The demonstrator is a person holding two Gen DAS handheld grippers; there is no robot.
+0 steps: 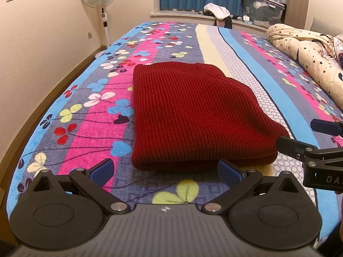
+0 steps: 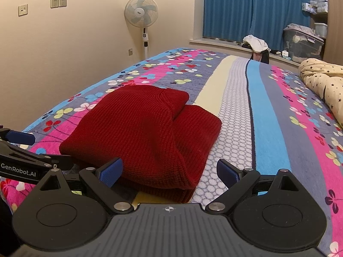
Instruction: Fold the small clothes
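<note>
The red knit sweater (image 1: 193, 115) lay folded into a compact rectangle on the bed (image 1: 246, 68), near the bed's near edge and approx. midway between its side edges. Left hand-held gripper (image 1: 166, 172) and right hand-held gripper (image 2: 169, 171) were both spread wide, empty, just short of the garment's near hem, w/ no pad touching fabric. Judged status: fold largely complete; only minor squaring of the offset top layer appeared left.

A dark red ribbed knit sweater (image 1: 193, 115) on a pink, blue and grey clover-patterned striped bedspread (image 1: 90, 111); blue curtains (image 2: 253, 8) behind.
</note>
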